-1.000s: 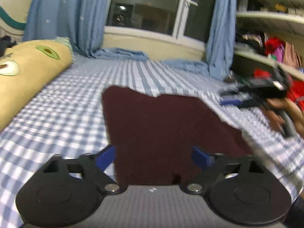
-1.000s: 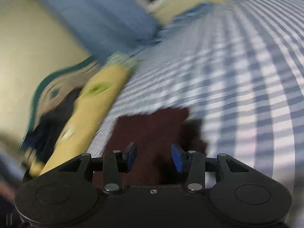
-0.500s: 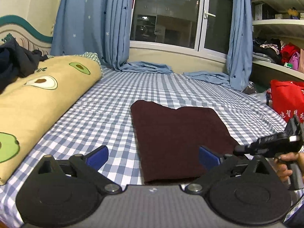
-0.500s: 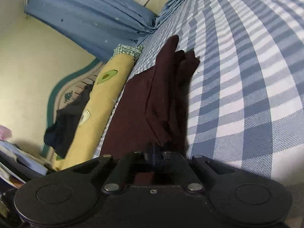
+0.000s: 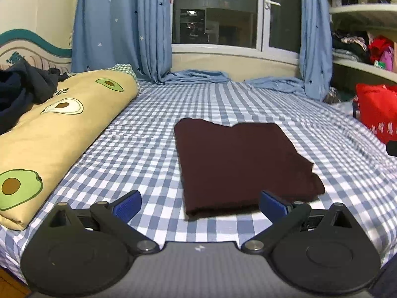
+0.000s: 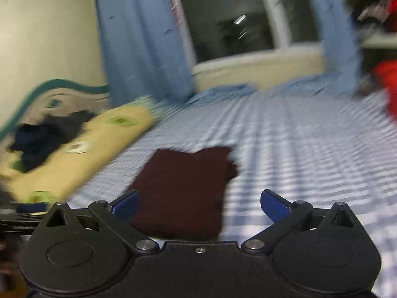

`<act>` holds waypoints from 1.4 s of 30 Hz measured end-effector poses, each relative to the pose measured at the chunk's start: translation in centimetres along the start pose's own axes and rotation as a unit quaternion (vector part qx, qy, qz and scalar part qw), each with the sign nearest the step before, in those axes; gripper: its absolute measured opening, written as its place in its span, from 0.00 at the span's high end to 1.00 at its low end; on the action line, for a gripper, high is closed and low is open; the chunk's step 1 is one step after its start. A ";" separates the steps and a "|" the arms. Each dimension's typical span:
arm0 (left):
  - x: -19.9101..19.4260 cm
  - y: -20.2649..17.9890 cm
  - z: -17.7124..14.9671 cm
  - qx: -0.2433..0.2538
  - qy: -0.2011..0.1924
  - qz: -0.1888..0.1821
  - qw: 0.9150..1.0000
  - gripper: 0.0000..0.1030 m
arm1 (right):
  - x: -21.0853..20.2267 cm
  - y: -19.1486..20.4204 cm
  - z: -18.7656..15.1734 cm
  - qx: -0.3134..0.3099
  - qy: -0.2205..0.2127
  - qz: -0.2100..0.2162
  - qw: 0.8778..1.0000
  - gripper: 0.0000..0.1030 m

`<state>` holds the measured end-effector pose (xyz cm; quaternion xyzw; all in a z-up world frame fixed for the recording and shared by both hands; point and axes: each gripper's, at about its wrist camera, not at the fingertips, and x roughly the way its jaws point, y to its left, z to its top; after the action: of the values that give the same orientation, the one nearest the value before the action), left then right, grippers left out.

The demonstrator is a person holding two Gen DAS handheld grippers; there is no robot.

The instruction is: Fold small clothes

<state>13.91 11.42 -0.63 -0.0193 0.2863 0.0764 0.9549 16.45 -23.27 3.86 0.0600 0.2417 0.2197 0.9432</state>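
1. Both grippers are empty, as I read them: my left gripper [image 5: 199, 204] has its blue fingers spread wide just short of the garment's near edge, and my right gripper [image 6: 198, 204] is spread just as wide, with one finger overlapping the cloth's near left corner in its blurred view. Neither holds anything.
2. Next out, the dark maroon garment [image 5: 243, 164] lies flat on the checked bedsheet [image 5: 139, 154], roughly mid-bed, already folded into a rough rectangle. Its right edge shows loose layers sticking out near the corner.
3. I judge it light, soft and limp. It should sag from any single pinch, so I would take it at two corners of one edge, catching all layers, and keep it low over the bed.
4. Toward the bed's left edge sits a rolled avocado-print quilt [image 5: 57, 121] with dark clothing [image 5: 22, 92] heaped on it.
5. Farther back, blue curtains [image 5: 124, 24] frame the window [image 5: 215, 12]; a red bag [image 5: 377, 114] stands off the bed's right edge.
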 end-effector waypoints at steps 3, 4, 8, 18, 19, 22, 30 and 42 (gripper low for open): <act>0.0 -0.6 -0.6 0.005 0.013 0.006 1.000 0.01 | -1.5 2.2 -2.6 -0.032 -0.014 -0.048 0.998 0.01; 0.0 -0.7 -0.8 0.005 0.016 0.005 1.000 0.01 | -1.4 3.1 -3.4 -0.037 -0.003 -0.053 0.998 0.01; -0.2 -1.2 -1.3 0.006 0.020 0.009 1.000 0.01 | -0.5 4.7 -5.9 -0.047 0.046 -0.051 0.997 0.01; -0.4 -1.1 -1.6 0.005 0.021 0.018 1.000 0.01 | 0.3 5.0 -5.8 -0.037 0.049 -0.064 0.996 0.01; -0.4 -1.1 -1.6 0.006 0.020 0.018 1.000 0.01 | 0.1 5.0 -5.7 -0.038 0.048 -0.065 0.996 0.01; -0.4 -1.2 -1.6 0.011 0.019 0.020 1.000 0.01 | 0.1 5.1 -5.6 -0.040 0.045 -0.064 0.996 0.01; 0.2 -1.4 -1.7 0.019 0.027 0.021 0.999 0.01 | 0.1 5.2 -5.4 -0.040 0.045 -0.062 0.996 0.01; 1.0 -1.6 -2.0 0.023 0.037 0.021 0.999 0.01 | 0.7 5.3 -5.2 -0.048 0.054 -0.062 0.995 0.01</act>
<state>13.86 9.84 -2.88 0.0059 0.3231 0.0894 0.9421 12.49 -18.19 0.19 -0.0128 0.2850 0.1752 0.9423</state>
